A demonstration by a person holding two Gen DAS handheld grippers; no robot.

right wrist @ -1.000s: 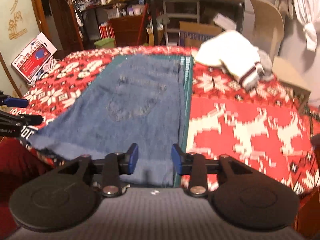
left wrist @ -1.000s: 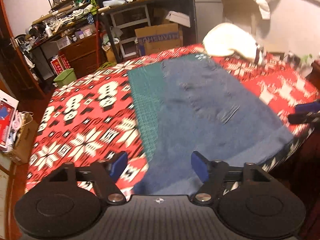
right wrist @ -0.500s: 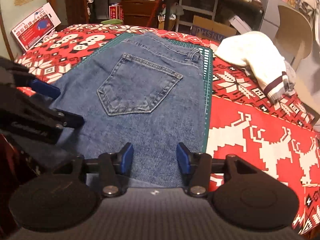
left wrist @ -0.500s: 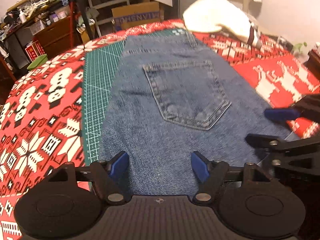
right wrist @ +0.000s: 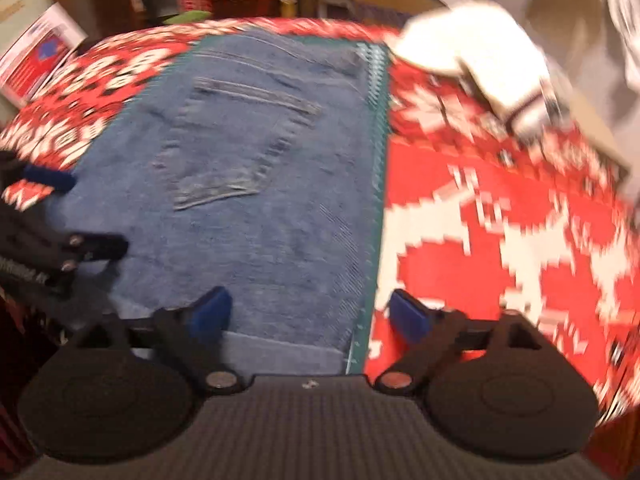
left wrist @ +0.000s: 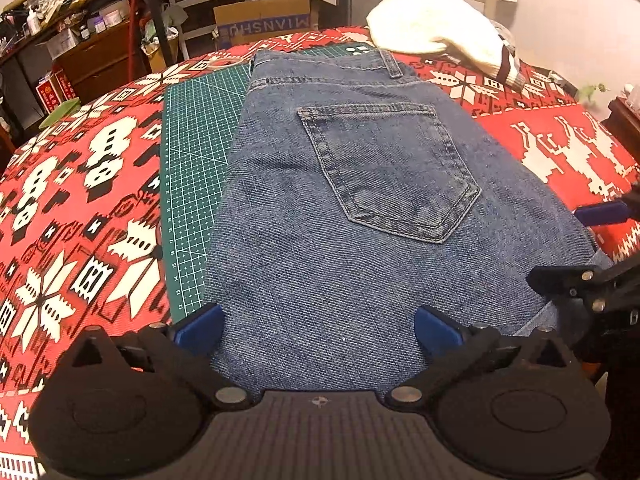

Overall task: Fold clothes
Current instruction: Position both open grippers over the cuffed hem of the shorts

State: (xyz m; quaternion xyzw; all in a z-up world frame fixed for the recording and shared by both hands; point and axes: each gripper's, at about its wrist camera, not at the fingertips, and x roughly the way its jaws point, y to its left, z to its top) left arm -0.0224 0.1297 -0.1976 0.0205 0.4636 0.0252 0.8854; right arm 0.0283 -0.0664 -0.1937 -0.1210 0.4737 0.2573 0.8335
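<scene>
Jeans laid flat on the mat, apparently folded lengthwise; both grippers released at the near end.

Red patterned cover (left wrist: 80, 184) carries a green cutting mat (left wrist: 196, 168); on it lie the jeans (left wrist: 360, 240), back pocket up and one pocket wide, which suggests the legs are doubled. Further folds along the length appear outstanding. A white garment (left wrist: 436, 36) sits beyond the waistband, unflattened. Left gripper (left wrist: 316, 326) and right gripper (right wrist: 306, 314) stand spread, holding nothing. Against half a second ago, the left has closed in over the denim, and the right's jaws are wider, its view blurred.
</scene>
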